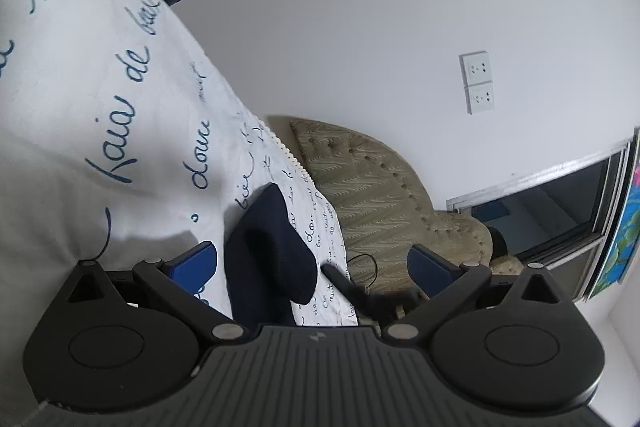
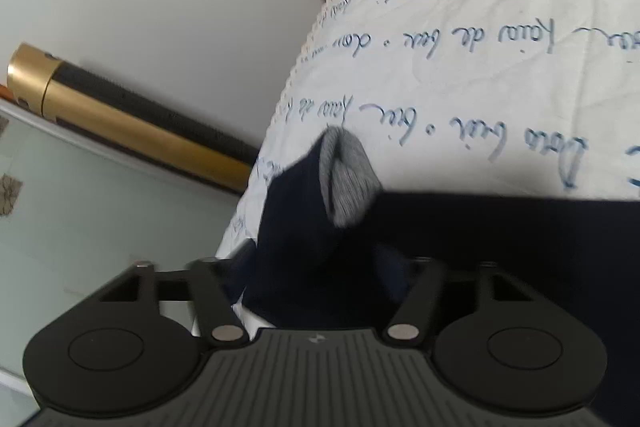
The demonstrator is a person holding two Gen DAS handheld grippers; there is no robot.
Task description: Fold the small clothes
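A dark navy sock lies on the white bedspread printed with blue script. My left gripper is wide open; its blue pads stand on either side of the sock without touching it. In the right wrist view the navy sock, with a grey patch at its end, bunches up between the fingers of my right gripper. The picture is blurred and the fabric covers the pads; the jaws stand apart and do not seem to pinch it.
An olive tufted headboard is beyond the bed's edge, with a black cable in front. A gold and black cylinder stands by the wall. A wide dark shape fills the lower right. Wall sockets and a window are further off.
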